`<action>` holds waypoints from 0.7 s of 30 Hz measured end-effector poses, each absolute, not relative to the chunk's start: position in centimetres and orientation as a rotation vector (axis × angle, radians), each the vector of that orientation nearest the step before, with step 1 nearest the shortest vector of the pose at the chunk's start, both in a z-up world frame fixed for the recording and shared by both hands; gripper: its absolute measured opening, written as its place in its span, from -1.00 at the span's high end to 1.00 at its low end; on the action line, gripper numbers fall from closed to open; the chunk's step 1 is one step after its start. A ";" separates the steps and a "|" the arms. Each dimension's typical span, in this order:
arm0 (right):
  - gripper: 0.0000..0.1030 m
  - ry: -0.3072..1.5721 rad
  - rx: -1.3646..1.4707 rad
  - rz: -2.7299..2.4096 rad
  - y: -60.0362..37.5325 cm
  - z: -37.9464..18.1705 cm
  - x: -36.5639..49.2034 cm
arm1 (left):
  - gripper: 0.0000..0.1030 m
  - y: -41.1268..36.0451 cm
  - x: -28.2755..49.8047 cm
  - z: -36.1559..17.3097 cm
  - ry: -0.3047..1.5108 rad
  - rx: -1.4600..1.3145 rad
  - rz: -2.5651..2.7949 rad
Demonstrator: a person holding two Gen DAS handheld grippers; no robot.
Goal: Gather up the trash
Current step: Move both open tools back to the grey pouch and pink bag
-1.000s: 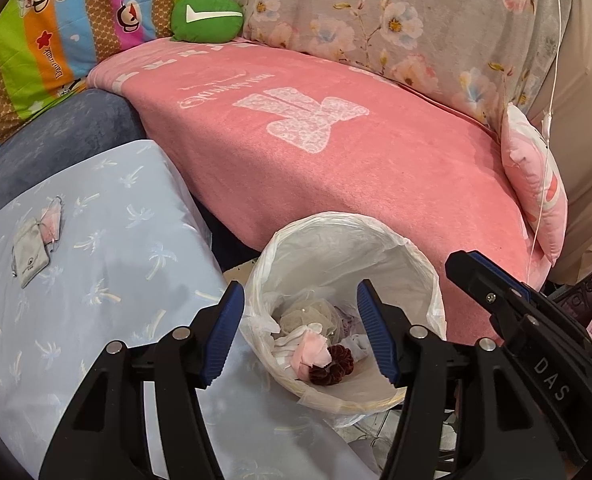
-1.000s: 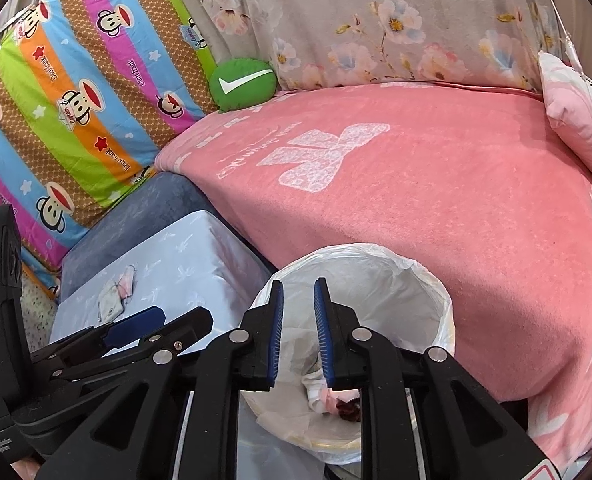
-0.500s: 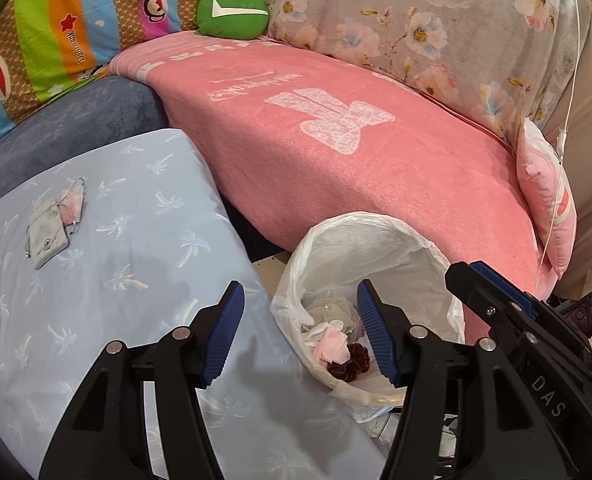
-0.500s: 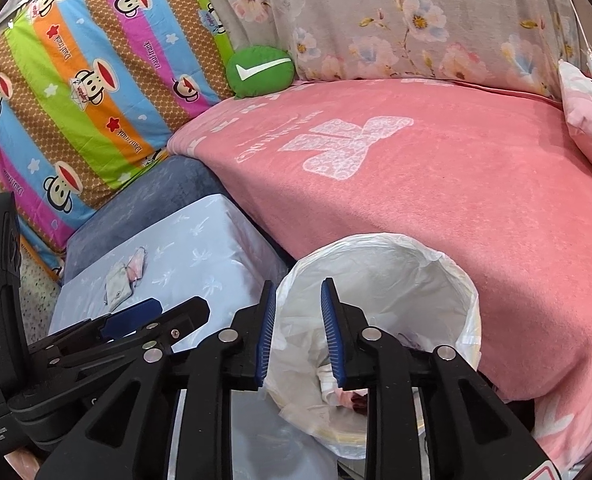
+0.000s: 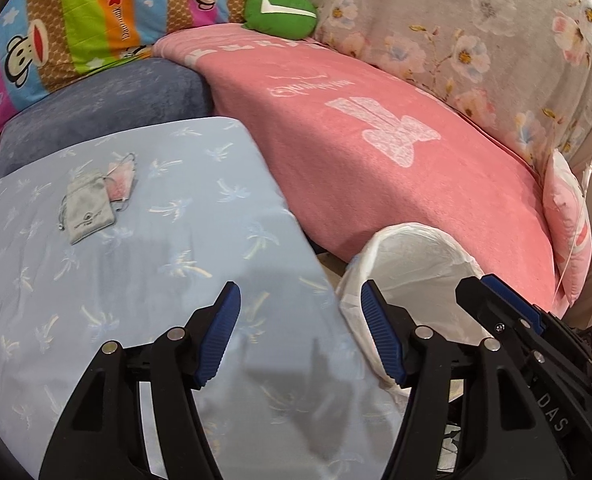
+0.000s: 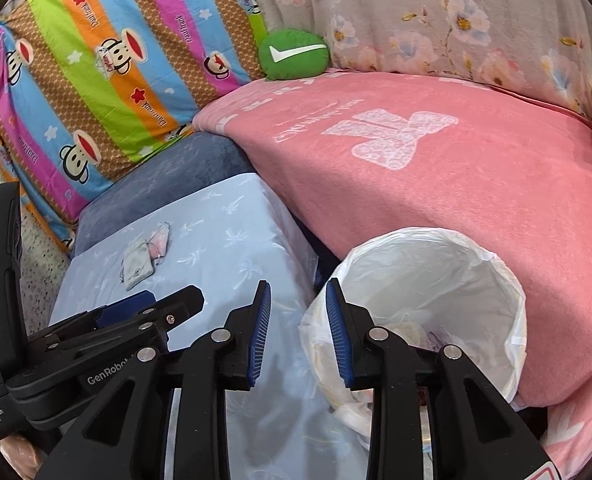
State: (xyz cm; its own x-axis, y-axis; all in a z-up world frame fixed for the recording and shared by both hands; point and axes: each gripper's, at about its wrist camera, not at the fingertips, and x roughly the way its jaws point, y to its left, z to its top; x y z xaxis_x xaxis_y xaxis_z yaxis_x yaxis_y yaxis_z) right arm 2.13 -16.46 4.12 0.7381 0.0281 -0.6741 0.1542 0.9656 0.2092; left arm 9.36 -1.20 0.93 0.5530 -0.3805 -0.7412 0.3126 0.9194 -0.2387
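Covering stool: pale blue palm-print cloth (image 5: 144,280); grey pouch (image 5: 88,212) and pink mask (image 5: 122,180) lying on it. Lined bin (image 6: 436,264) beside pink-blanketed sofa (image 6: 456,184). Left gripper (image 5: 300,332) and right gripper (image 6: 298,332): jaws opening, empty.

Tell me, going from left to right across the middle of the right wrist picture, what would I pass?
Striped monkey-print pillow → grey pouch on the pale blue palm-print cover → bin with a white liner → pink blanket.
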 end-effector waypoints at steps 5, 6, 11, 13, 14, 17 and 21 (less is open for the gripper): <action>0.43 0.758 0.236 -0.037 -14.0 3.8 3.3 | -0.27 1.4 9.8 0.6 0.896 -0.112 -0.367; 0.43 0.762 0.230 -0.031 -13.5 3.7 3.4 | -0.27 1.8 9.9 0.5 0.897 -0.118 -0.359; 0.41 0.781 0.203 0.006 -10.9 3.3 4.7 | -0.28 4.2 10.5 -0.1 0.907 -0.143 -0.315; 0.41 0.789 0.193 0.019 -10.0 3.1 5.1 | -0.28 5.1 10.8 -0.3 0.911 -0.154 -0.300; 0.40 0.795 0.188 0.027 -9.4 2.9 5.4 | -0.28 5.6 10.9 -0.5 0.913 -0.160 -0.291; 0.40 0.810 0.175 0.048 -8.0 2.4 6.3 | -0.29 7.2 11.4 -0.9 0.916 -0.173 -0.263; 0.40 0.833 0.157 0.074 -6.0 1.5 7.8 | -0.41 9.7 12.4 -1.6 0.928 -0.199 -0.215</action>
